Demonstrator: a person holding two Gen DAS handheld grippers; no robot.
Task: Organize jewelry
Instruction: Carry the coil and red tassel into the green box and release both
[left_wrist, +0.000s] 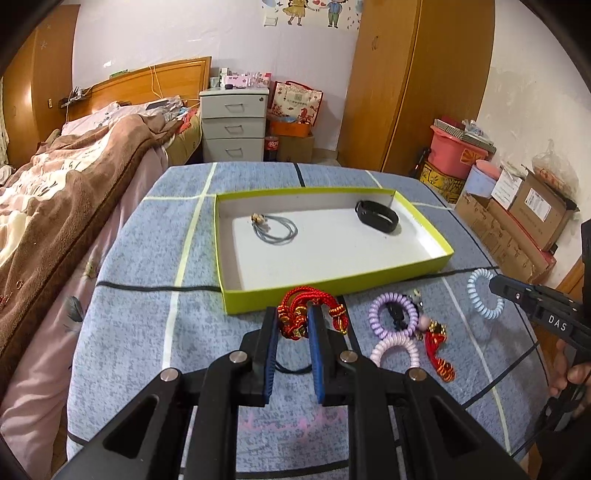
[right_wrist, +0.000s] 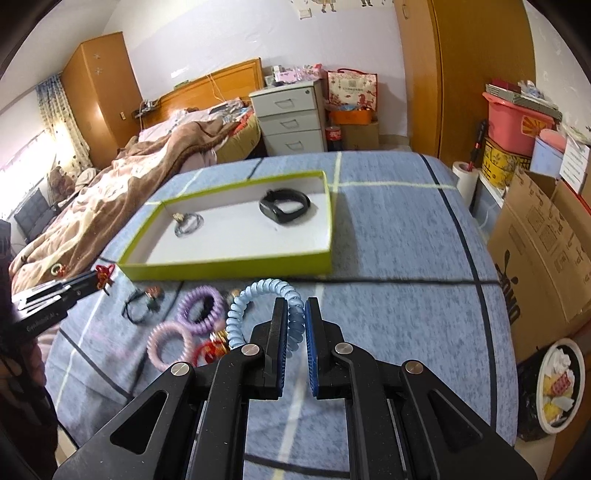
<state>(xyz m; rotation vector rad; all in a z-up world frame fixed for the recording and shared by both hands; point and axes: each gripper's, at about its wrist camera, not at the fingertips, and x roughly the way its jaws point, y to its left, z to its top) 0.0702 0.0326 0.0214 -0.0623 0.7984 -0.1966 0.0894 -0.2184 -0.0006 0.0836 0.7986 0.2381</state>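
Left gripper (left_wrist: 292, 322) clamps a red knotted cord bracelet (left_wrist: 295, 306); right gripper (right_wrist: 295, 314) (nearly closed) pinches a pale-blue spiral hair tie (right_wrist: 258, 295), near a shallow green-walled cardboard tray (right_wrist: 229, 267).

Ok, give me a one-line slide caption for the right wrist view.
Right claw shut on a blue spiral hair tie, lifted before the green tray holding a black wristband and a grey cord bracelet.
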